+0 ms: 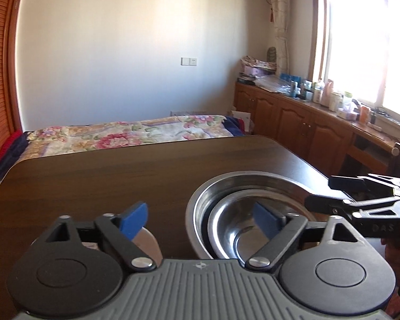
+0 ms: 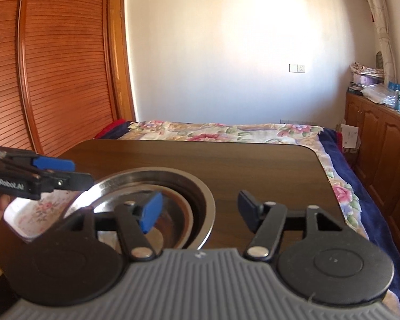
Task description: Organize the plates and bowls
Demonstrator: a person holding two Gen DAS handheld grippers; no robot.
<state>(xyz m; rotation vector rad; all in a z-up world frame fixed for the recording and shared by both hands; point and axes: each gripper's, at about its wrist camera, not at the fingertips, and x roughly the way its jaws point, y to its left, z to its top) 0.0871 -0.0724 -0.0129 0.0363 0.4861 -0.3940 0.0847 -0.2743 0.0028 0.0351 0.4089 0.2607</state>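
- Your left hand-held gripper (image 1: 200, 220): released, level above the worktop (image 1: 120, 176).
- Your right hand-held gripper (image 2: 200, 209): released, straddling the nested steel bowls' (image 2: 197, 186) rim.

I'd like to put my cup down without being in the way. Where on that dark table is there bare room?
The far half of the table, between the nested steel bowls and the edge by the flowered bed, is bare. The far left corner is bare too. It's crowded near you: bowls, floral tray, left gripper, right gripper.
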